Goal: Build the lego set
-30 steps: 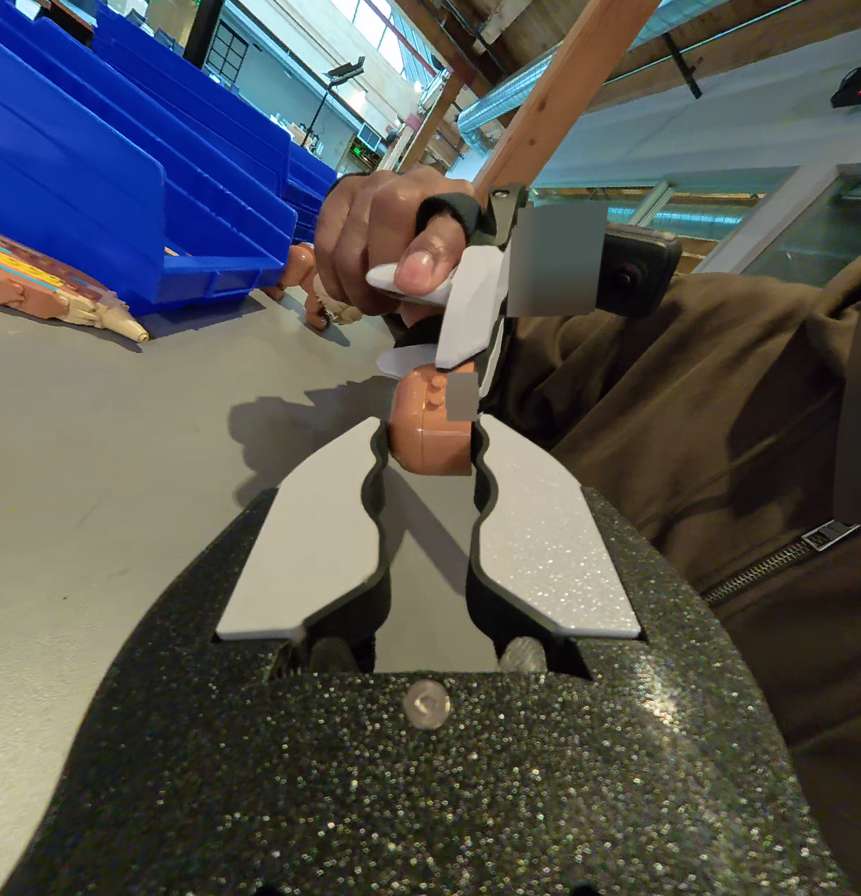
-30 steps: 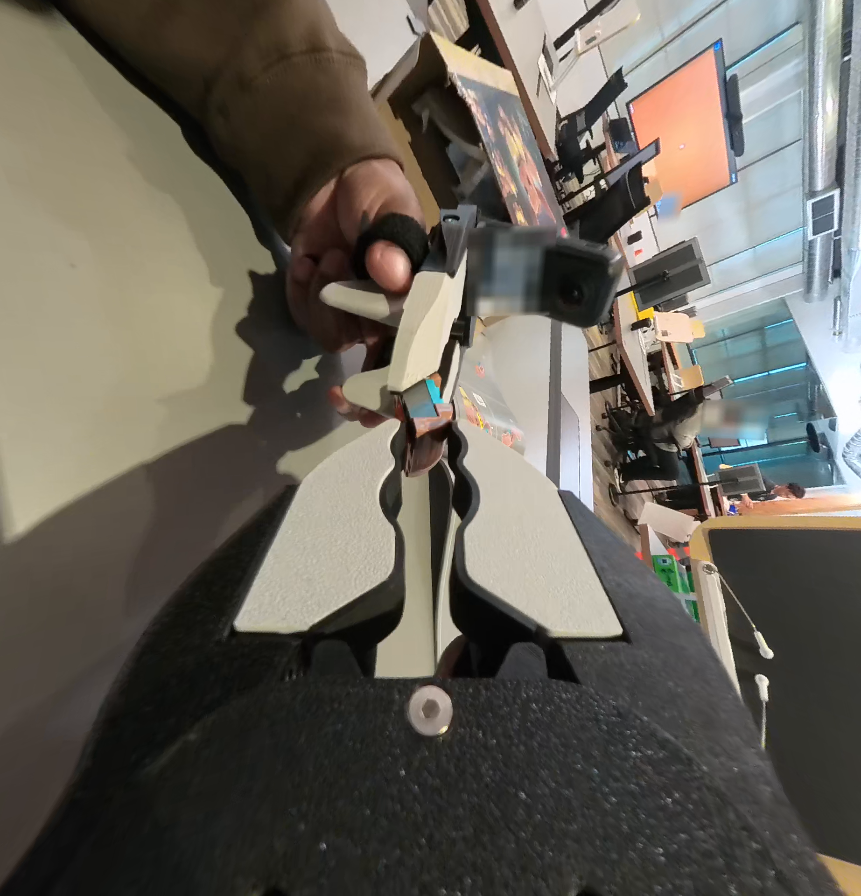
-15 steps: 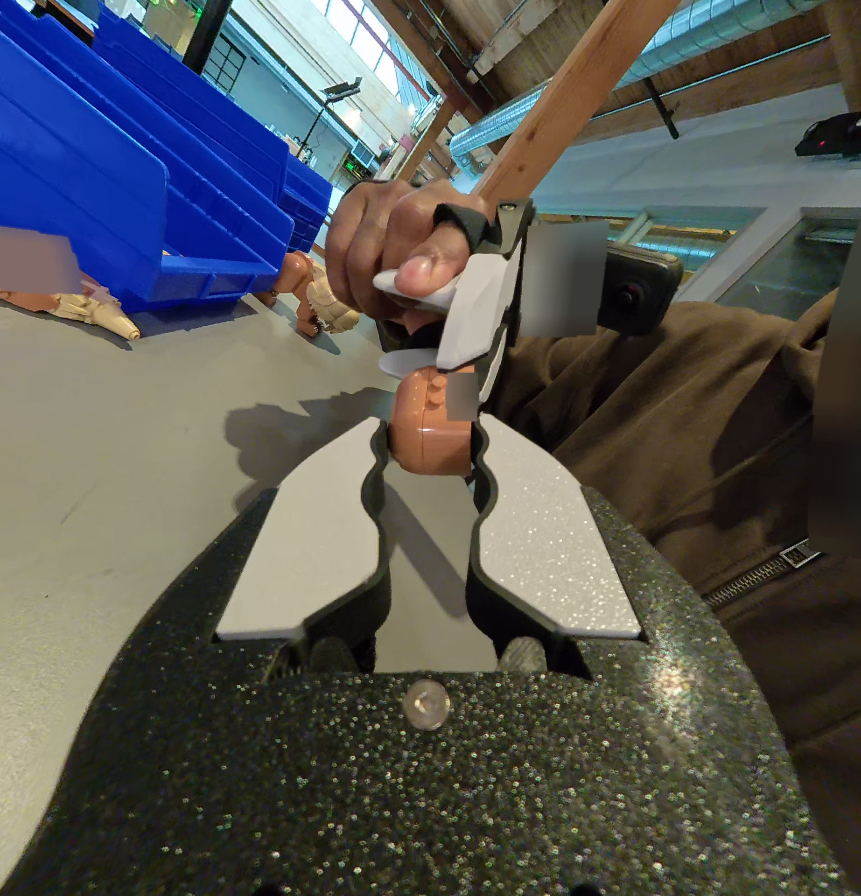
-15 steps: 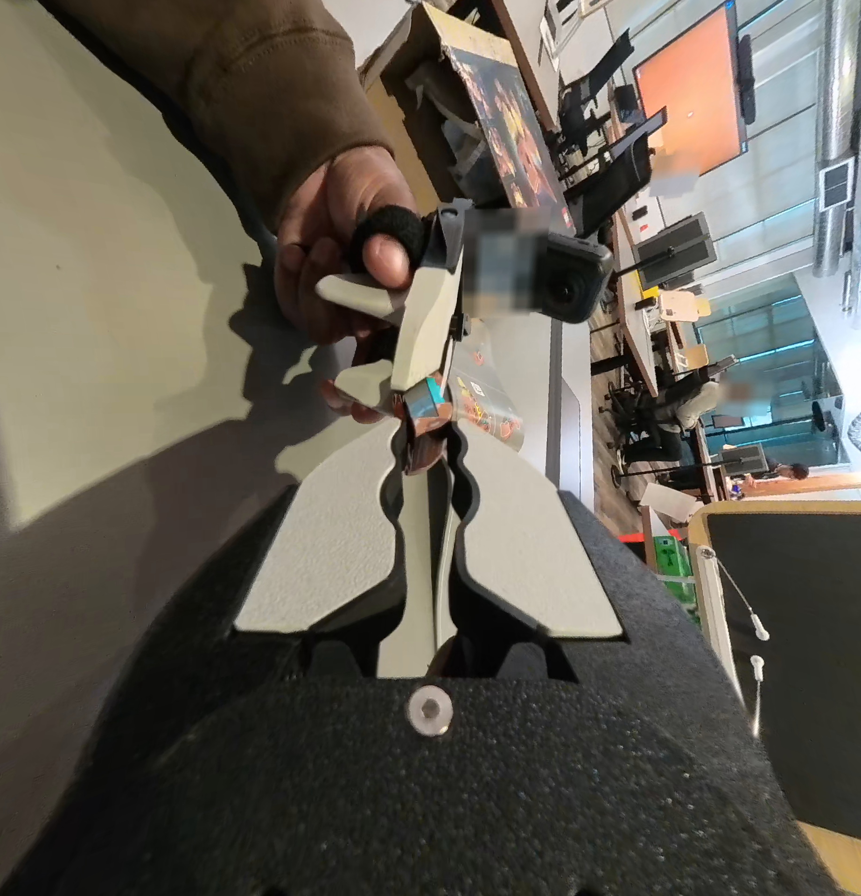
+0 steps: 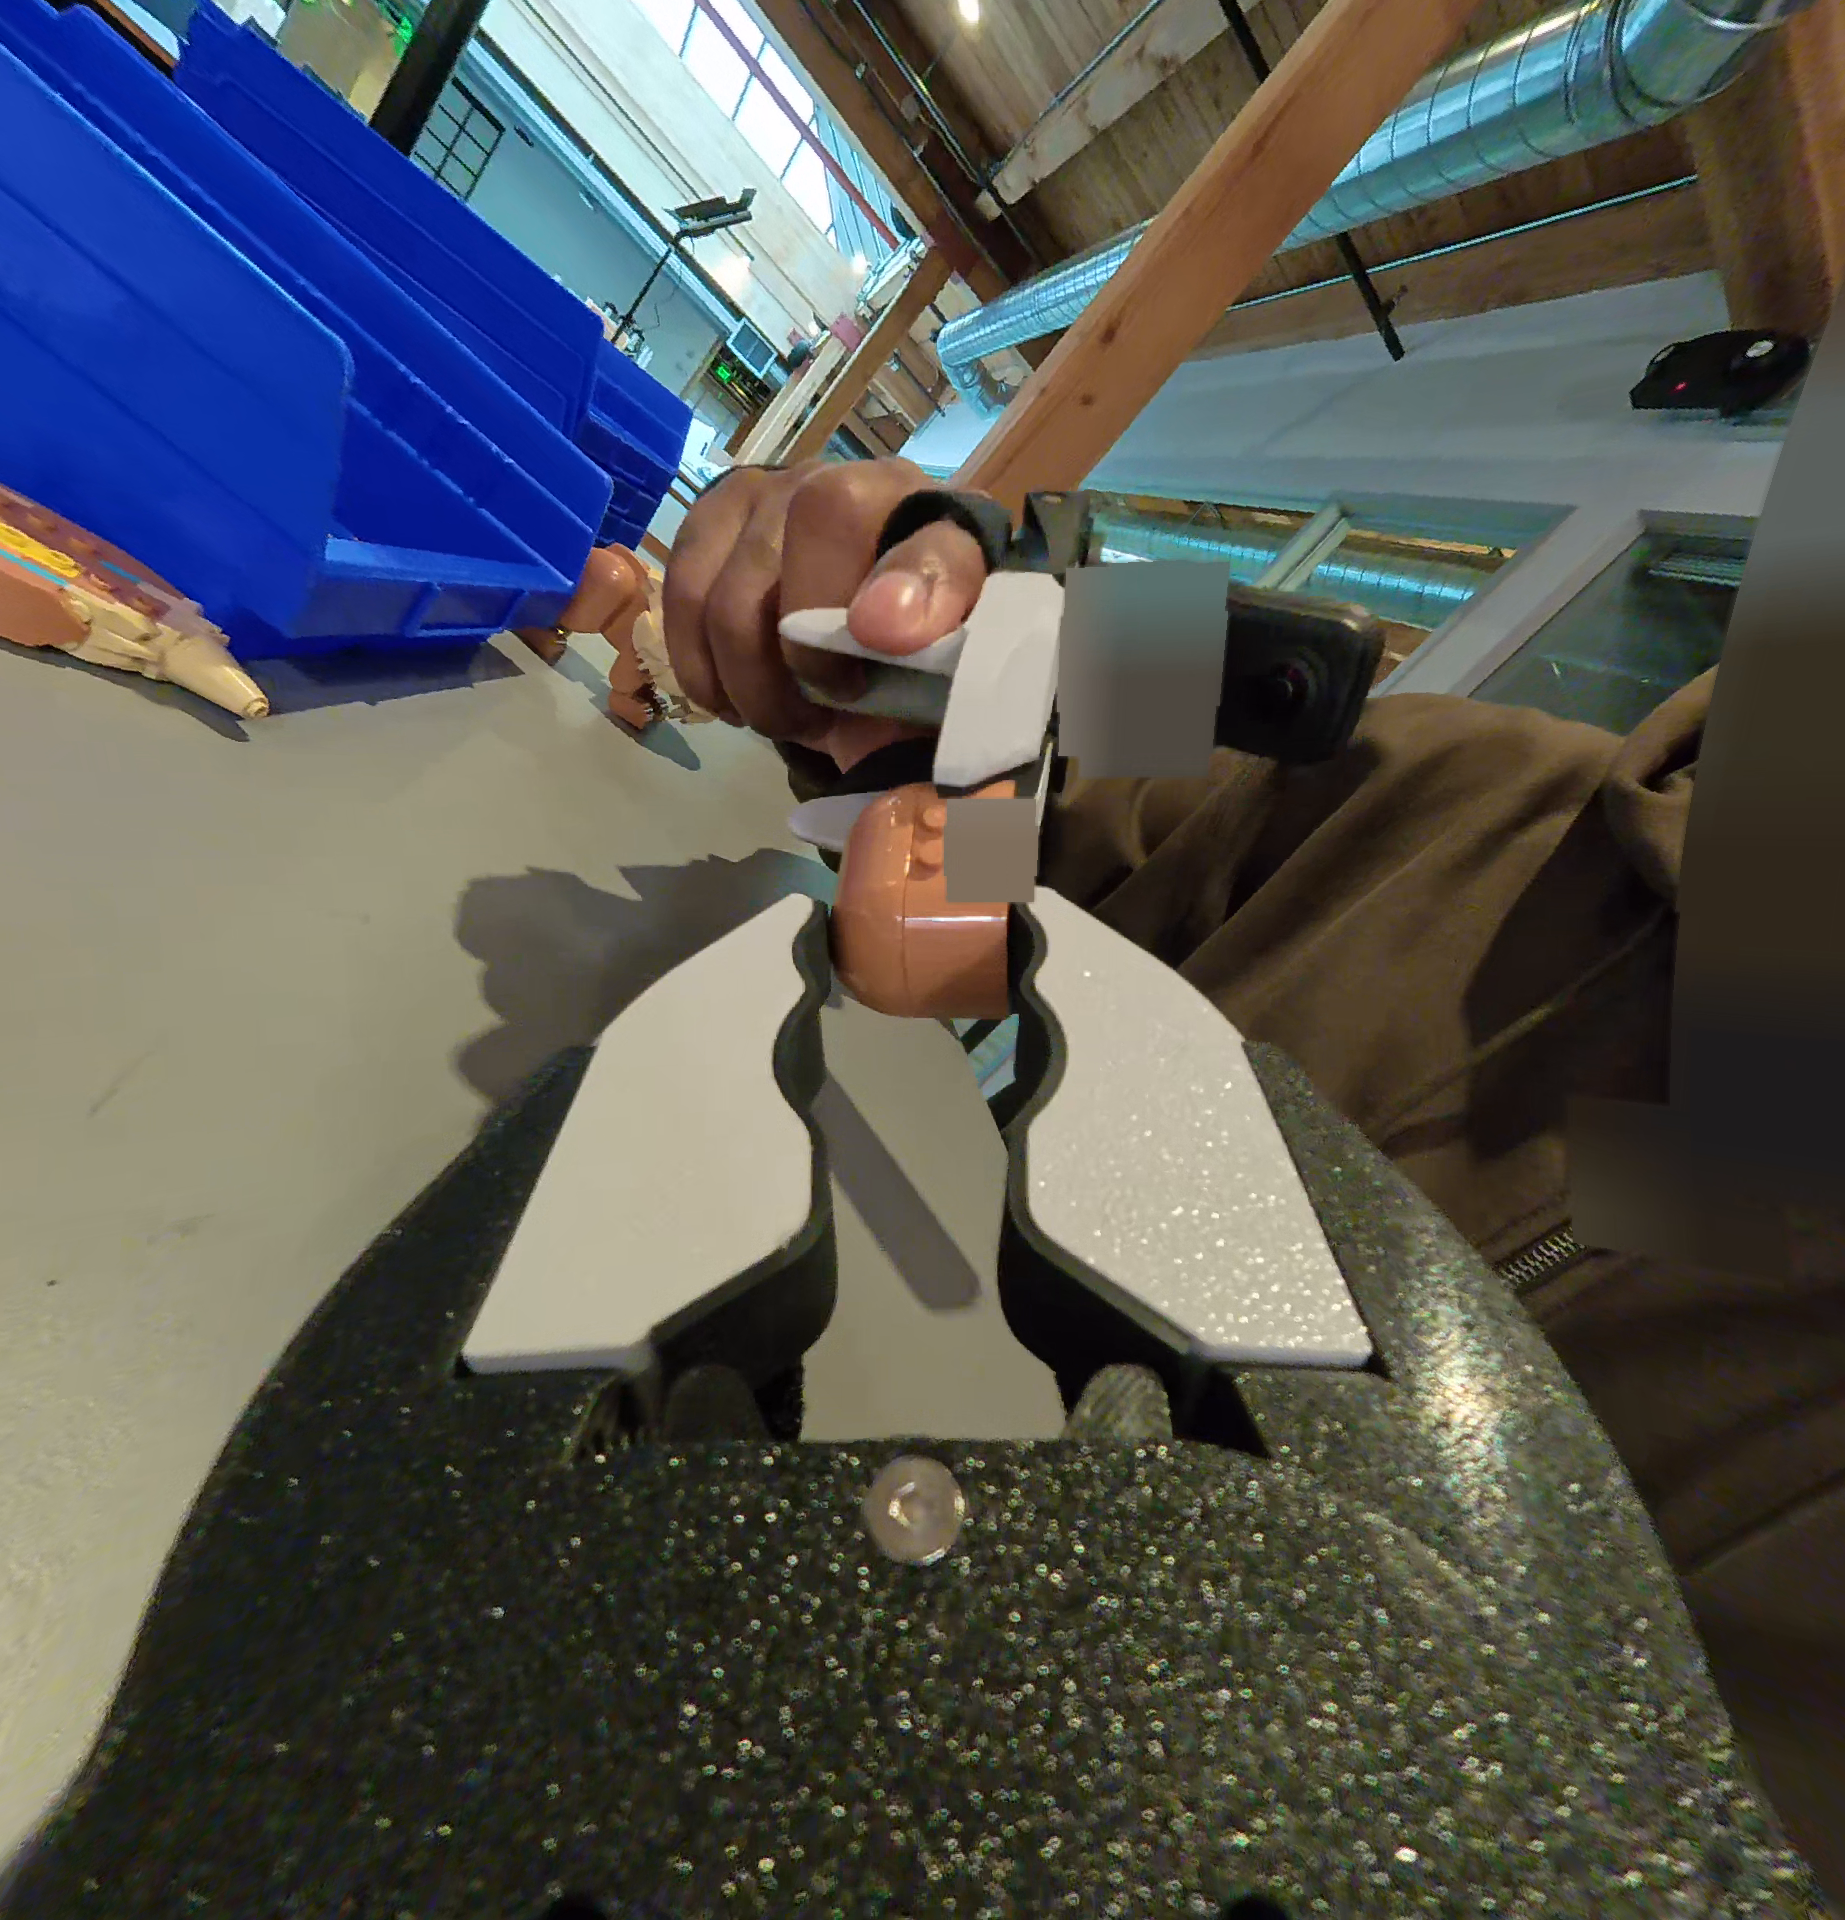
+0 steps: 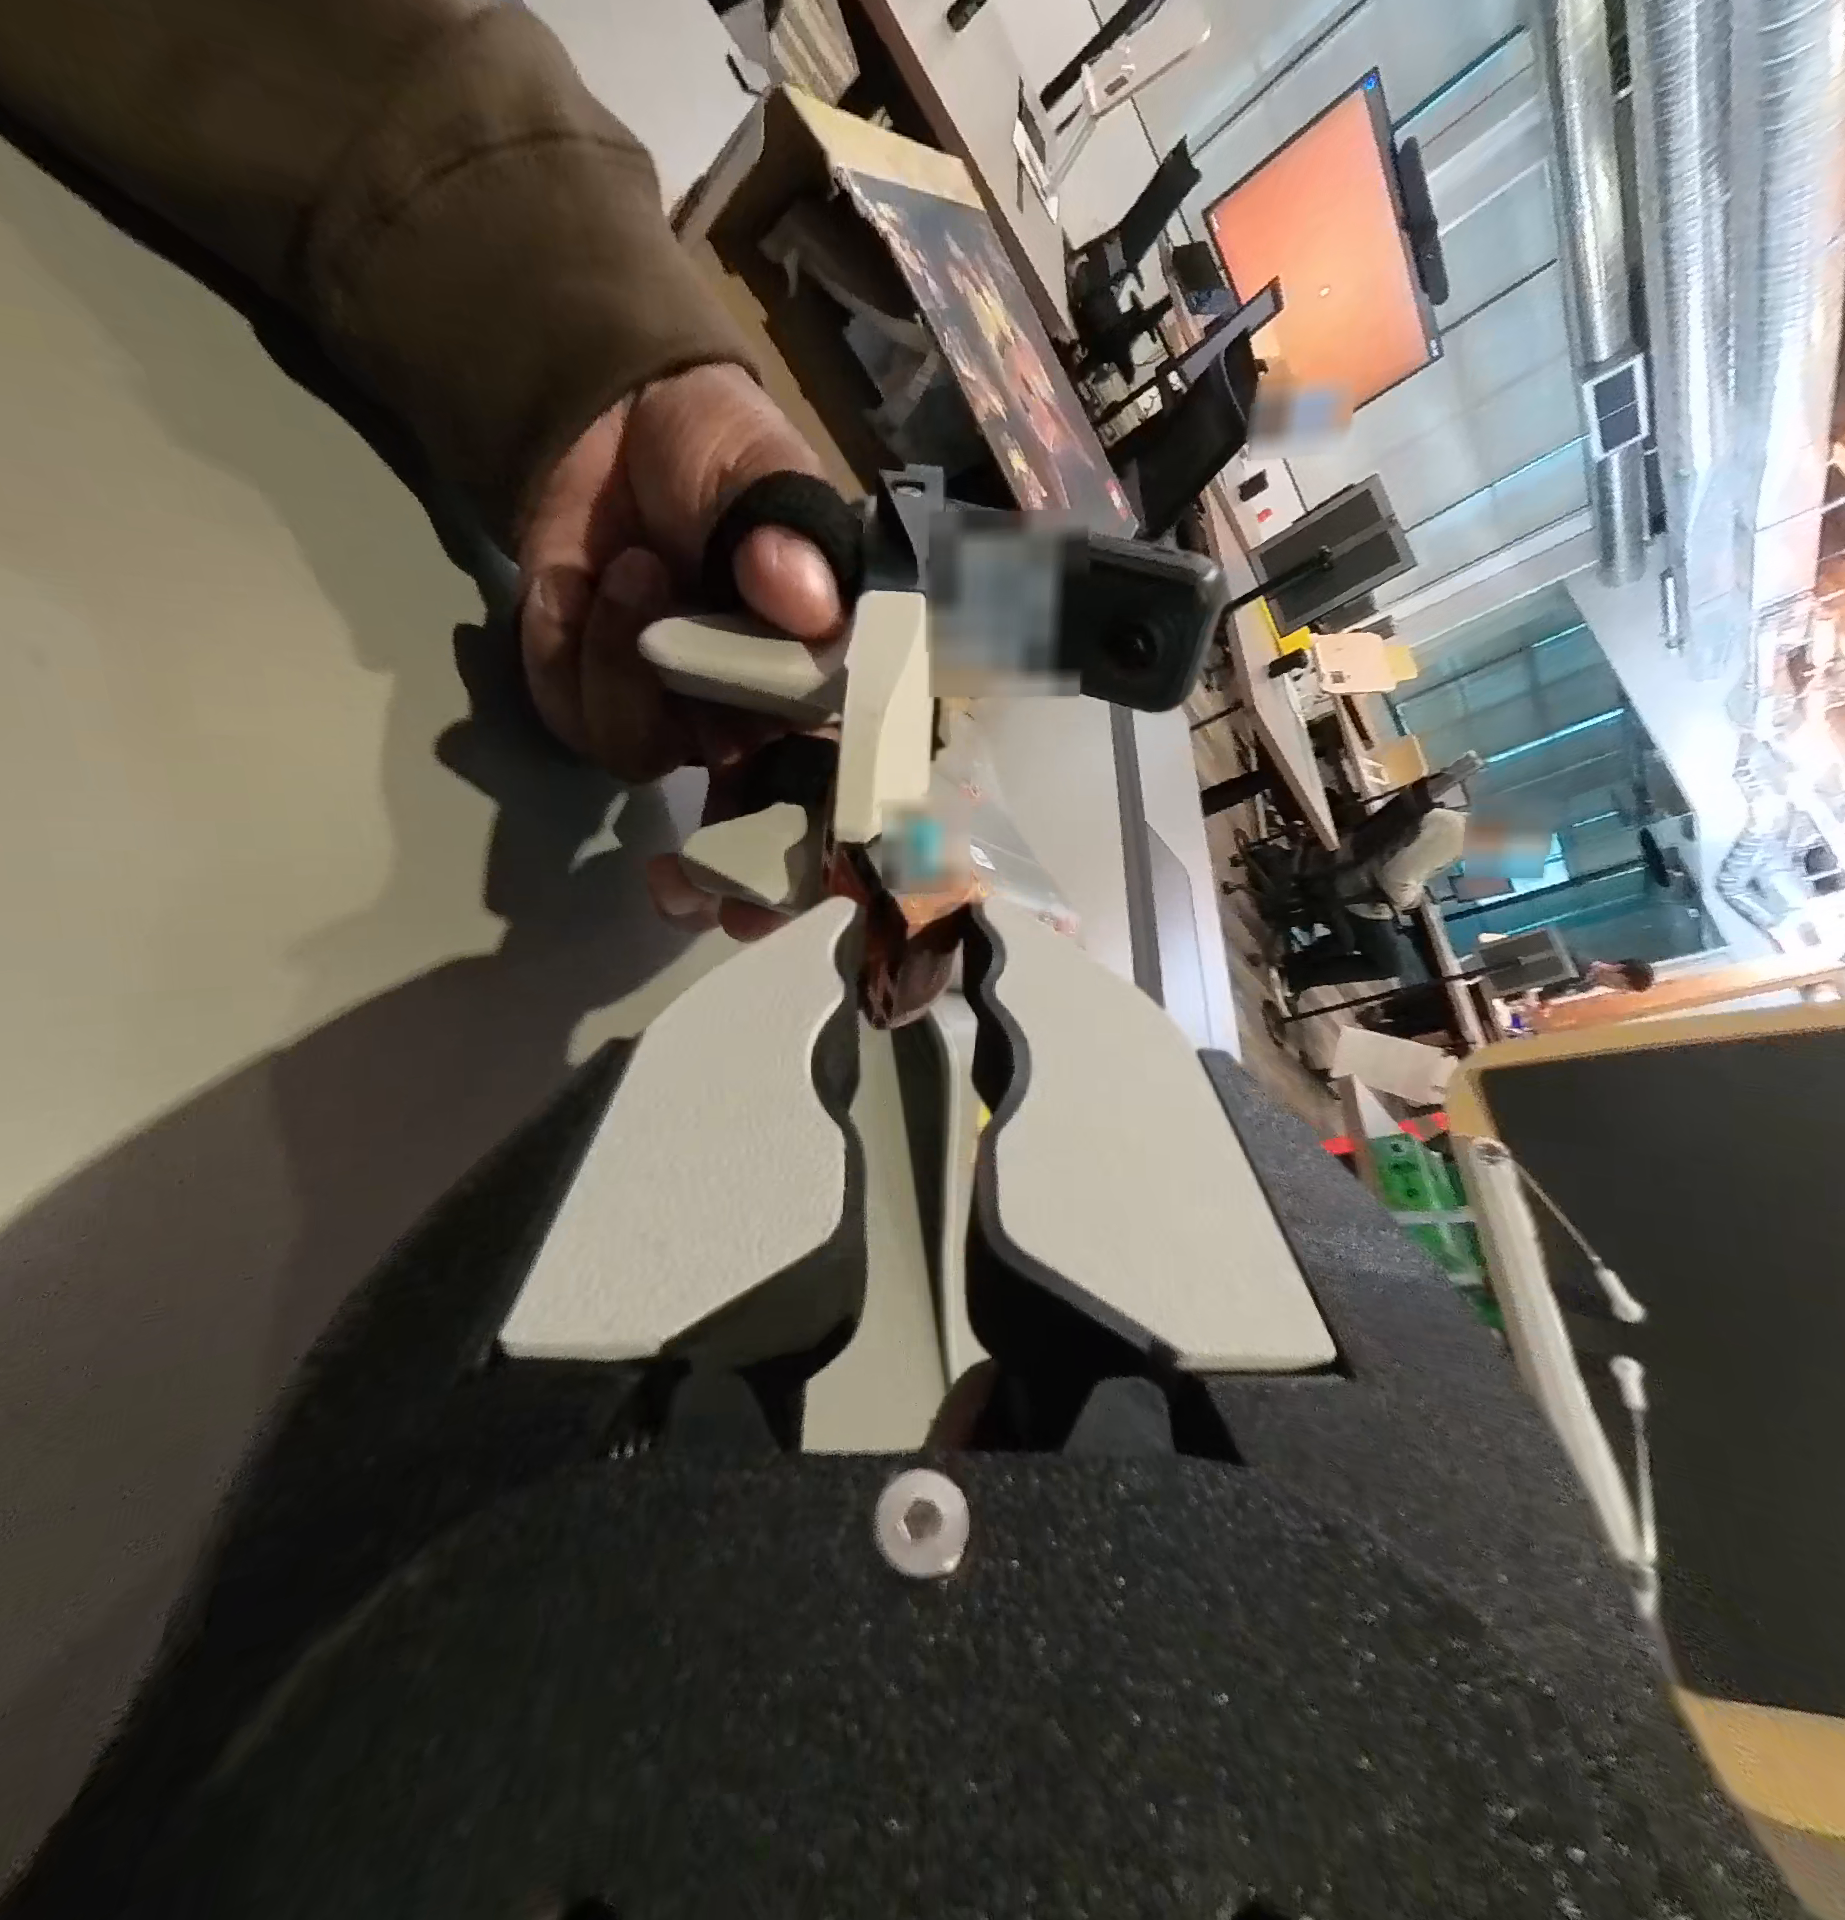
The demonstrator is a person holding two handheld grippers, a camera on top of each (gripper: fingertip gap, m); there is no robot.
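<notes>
In the left wrist view my left gripper (image 5: 916,914) is shut on a rounded brown lego piece (image 5: 897,966) and holds it above the grey table (image 5: 274,987). The right gripper (image 5: 991,675), held by a hand, faces it and meets the top of that piece. In the right wrist view my right gripper (image 6: 913,935) is shut on a thin dark brown lego piece (image 6: 902,982) with a teal part on top. The left gripper (image 6: 882,707) faces it, tips touching that piece. The joint between the two pieces is hidden by mosaic patches.
Blue bins (image 5: 274,416) stand at the back left. A partly built brown and tan lego model (image 5: 97,613) lies in front of them, and a brown lego figure (image 5: 627,634) stands by them. A cardboard box (image 6: 897,260) and a black framed panel (image 6: 1676,1351) flank the right view. Less than 4 cm separates the two grippers' tips.
Both grippers stay shut on their pieces, tip to tip. The pair has shifted slightly and the right wrist view has tilted, with motion blur now.
</notes>
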